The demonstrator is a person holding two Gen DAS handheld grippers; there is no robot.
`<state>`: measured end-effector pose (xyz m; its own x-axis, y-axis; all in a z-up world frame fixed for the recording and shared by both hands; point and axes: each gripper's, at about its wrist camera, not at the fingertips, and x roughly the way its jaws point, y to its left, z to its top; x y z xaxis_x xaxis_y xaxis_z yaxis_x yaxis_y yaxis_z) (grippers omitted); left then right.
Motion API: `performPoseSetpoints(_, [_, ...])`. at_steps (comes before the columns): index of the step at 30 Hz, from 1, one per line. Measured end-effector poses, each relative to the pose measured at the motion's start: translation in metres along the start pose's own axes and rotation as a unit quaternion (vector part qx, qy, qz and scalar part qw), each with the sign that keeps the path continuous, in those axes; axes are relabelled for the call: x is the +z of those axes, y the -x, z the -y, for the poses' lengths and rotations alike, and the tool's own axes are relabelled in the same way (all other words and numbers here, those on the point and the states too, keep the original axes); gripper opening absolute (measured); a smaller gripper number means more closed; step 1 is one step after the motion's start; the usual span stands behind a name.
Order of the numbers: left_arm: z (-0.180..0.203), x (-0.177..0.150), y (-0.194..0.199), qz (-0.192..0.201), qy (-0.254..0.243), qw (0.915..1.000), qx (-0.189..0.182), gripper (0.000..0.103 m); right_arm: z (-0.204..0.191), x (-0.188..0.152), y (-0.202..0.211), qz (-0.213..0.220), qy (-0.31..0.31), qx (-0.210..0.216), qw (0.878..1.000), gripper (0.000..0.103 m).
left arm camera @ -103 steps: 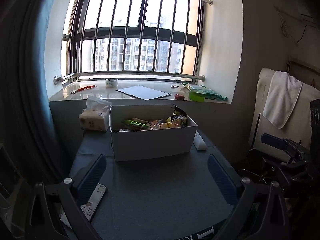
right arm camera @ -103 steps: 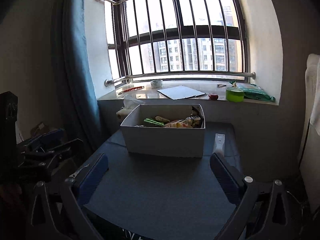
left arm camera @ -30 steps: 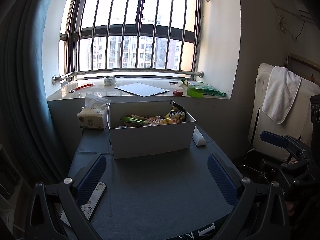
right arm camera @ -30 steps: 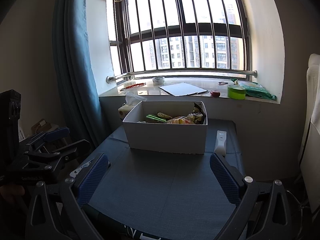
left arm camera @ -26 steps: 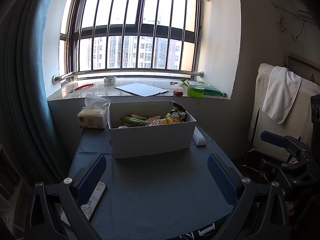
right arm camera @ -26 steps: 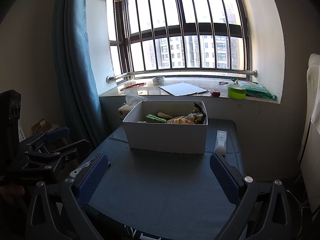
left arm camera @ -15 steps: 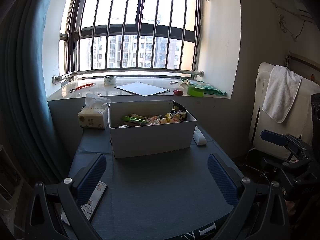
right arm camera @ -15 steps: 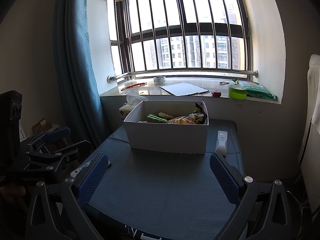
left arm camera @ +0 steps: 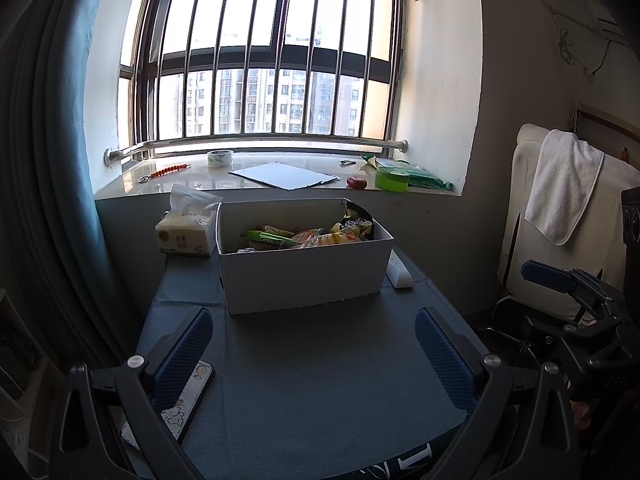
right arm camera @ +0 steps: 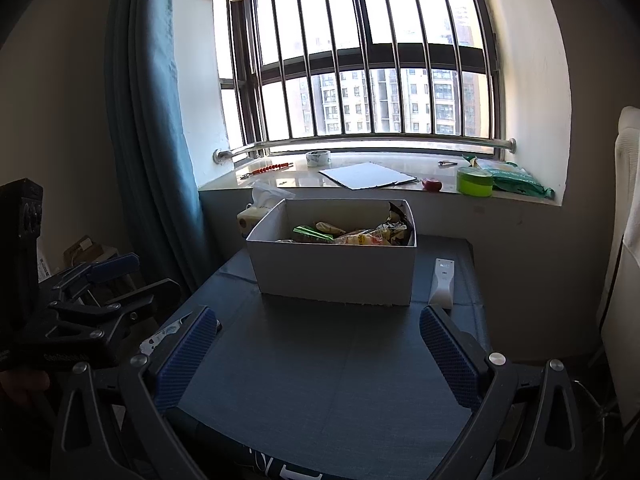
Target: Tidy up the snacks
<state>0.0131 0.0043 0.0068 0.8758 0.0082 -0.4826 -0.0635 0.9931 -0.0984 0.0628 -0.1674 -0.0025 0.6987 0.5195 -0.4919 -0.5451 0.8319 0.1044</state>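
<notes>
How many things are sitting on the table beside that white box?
3. A tissue pack at the box's far left, a white remote on its right, and a flat patterned card near the left gripper. More may be hidden behind.

I see a table [left arm camera: 320, 380] under blue cloth. On it sit a white box [left arm camera: 304, 270], a tissue pack [left arm camera: 185, 236], a remote [right arm camera: 443, 280] and a phone [left arm camera: 176, 404].
</notes>
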Motion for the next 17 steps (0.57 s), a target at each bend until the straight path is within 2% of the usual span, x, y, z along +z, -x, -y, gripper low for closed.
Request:
performPoseSetpoints(11, [0.0, -0.0017, 0.0002, -0.003, -0.001, 1.0, -0.001, 0.103, -0.0009, -0.0015, -0.0003, -0.001, 0.0, 0.001, 1.0, 0.103])
performPoseSetpoints(17, [0.0006, -0.0032, 0.0011, -0.006, -0.004, 0.9998, -0.019, 0.103, -0.001, -0.002, -0.0001, -0.002, 0.001, 0.001, 1.0, 0.103])
